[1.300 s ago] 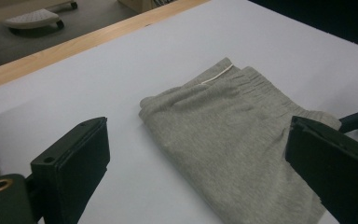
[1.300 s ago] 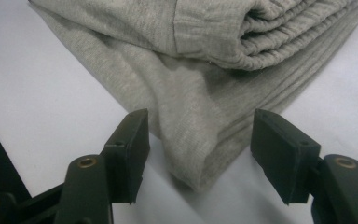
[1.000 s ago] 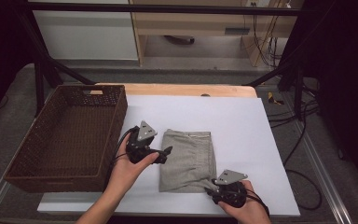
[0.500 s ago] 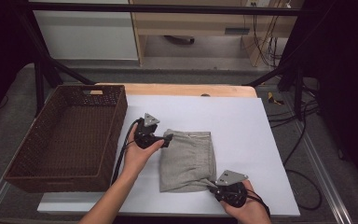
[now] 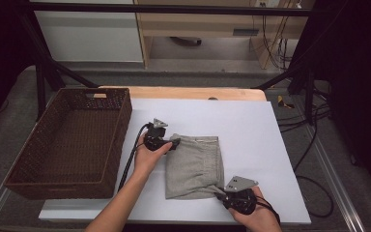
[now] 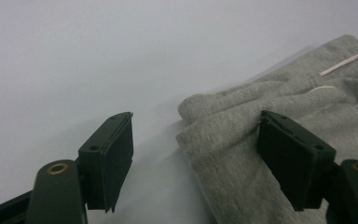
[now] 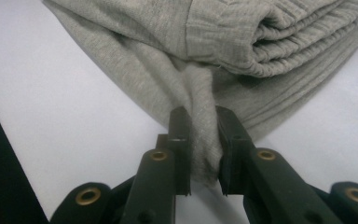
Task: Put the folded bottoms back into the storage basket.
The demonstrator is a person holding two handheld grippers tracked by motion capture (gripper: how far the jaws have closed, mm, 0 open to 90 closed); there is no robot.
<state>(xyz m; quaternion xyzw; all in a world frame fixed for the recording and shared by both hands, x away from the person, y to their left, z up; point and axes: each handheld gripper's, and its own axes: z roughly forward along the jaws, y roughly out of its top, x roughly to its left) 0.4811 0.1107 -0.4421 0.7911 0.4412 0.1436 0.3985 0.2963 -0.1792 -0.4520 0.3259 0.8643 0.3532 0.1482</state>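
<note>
Meanwhile the folded grey garment (image 5: 195,164) lay on the white table (image 5: 251,125), the brown wicker basket (image 5: 72,140) well to its left. Behind stood a wooden cabinet (image 5: 207,24). The right gripper (image 7: 200,154) pinched its near corner; the left gripper (image 6: 196,149), jaws apart and just closing, straddled its far corner.

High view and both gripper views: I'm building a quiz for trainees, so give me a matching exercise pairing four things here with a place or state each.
Things:
1. basket
2. grey garment
3. left gripper
4. right gripper

Places or states:
A. shut on a pinched fold of cloth
B. folded on the white sheet
C. brown, at the table's left
D. jaws apart around a cloth corner, closing in

Pairs: 1-C, 2-B, 3-D, 4-A
</note>
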